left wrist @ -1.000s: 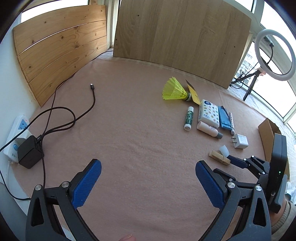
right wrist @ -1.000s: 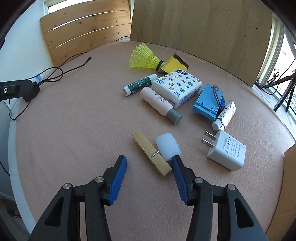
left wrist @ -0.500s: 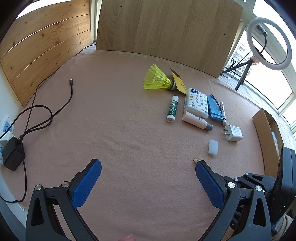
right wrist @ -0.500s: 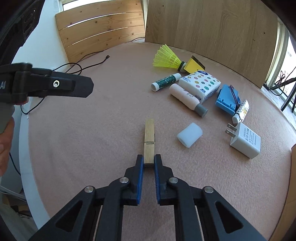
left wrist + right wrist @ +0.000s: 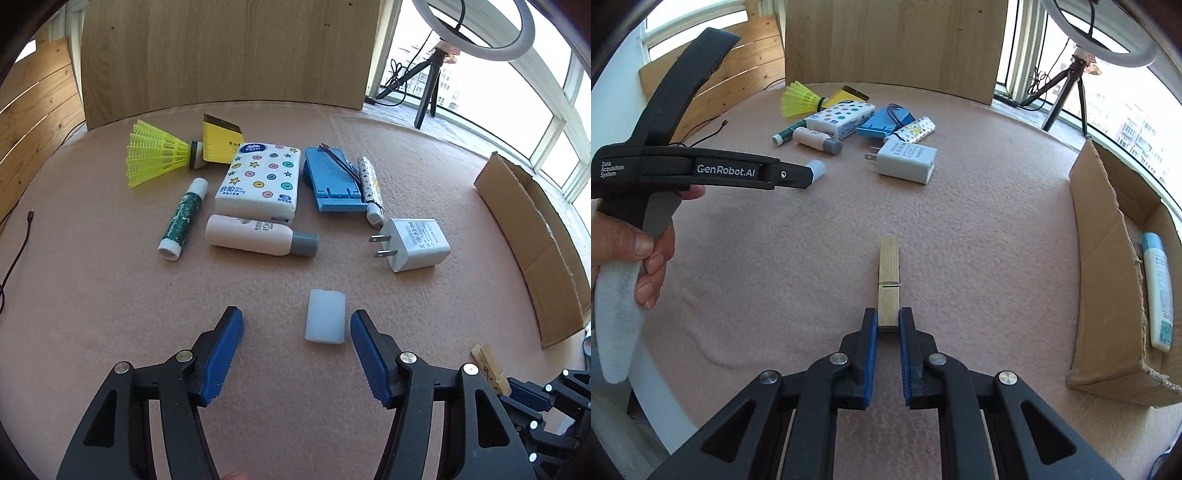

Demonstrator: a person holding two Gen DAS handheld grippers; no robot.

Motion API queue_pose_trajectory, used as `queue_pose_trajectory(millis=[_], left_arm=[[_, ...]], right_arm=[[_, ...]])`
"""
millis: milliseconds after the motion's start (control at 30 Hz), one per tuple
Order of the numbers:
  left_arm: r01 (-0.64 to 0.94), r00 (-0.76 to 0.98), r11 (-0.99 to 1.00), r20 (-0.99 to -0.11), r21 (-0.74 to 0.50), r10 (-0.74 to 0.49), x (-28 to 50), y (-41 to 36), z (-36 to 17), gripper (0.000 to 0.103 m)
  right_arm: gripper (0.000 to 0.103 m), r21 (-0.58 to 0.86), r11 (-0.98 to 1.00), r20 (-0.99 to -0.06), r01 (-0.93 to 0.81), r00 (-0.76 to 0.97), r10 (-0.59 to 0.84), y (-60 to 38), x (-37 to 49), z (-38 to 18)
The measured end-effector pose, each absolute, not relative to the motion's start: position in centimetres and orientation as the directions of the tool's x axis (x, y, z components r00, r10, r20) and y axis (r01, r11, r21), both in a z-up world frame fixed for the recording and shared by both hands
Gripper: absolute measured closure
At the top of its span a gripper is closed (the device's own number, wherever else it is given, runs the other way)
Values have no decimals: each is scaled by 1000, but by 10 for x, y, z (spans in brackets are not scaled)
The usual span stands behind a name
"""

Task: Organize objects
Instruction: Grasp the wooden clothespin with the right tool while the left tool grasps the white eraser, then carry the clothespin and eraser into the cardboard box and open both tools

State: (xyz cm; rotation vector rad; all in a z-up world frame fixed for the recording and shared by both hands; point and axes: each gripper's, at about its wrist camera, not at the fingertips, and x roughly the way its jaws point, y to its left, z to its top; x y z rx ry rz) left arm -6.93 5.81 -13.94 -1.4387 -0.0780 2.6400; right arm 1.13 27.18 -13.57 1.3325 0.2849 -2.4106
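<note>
Both tongs were seen over the pink felt table [image 5: 110, 295]. Left gripper [image 5: 295, 332] was spread, its jaws having just been narrowing, with a white translucent cap [image 5: 325, 316] lying between them, just beside the right-hand pad and not pressed. Right gripper [image 5: 887, 321] was pinched on the end of a wooden clothespin [image 5: 888, 277], which was held pointing forward, near a cardboard box [image 5: 1104, 280]. A white tube [image 5: 1158, 288] was seen lying in that box.
</note>
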Motion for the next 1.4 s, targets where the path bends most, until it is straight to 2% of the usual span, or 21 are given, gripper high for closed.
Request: queue_pose_trajectory(millis=[233, 267, 333, 400, 567, 900, 1133, 1400], left_arm=[[-114, -545, -992, -831, -61, 113, -71, 71, -144, 40], [-113, -549, -992, -829, -55, 108, -71, 71, -144, 42], [-106, -553, -993, -827, -48, 99, -69, 67, -143, 57], [-123, -546, -990, -828, -70, 127, -67, 64, -141, 82], [-138, -560, -989, -821, -43, 114, -49, 67, -133, 98], [-121, -592, -985, -787, -127, 174, -12, 64, -70, 98], [-131, -659, -986, -734, -101, 163, 4, 66, -21, 98], [-138, -675, -986, -720, -88, 159, 18, 71, -5, 98]], right_arm=[[93, 29, -935, -836, 354, -505, -217, 298, 16, -137], [93, 30, -936, -833, 350, -509, -217, 298, 16, -138], [93, 34, -939, -828, 343, -516, -218, 297, 16, -138], [93, 39, -942, -825, 334, -521, -219, 296, 13, -138], [93, 58, -950, -815, 307, -535, -222, 289, 6, -137], [93, 63, -941, -749, 334, -607, -266, 267, 6, -89], [93, 51, -931, -669, 363, -679, -301, 257, 10, -37], [93, 43, -932, -650, 360, -698, -300, 258, 18, -25]])
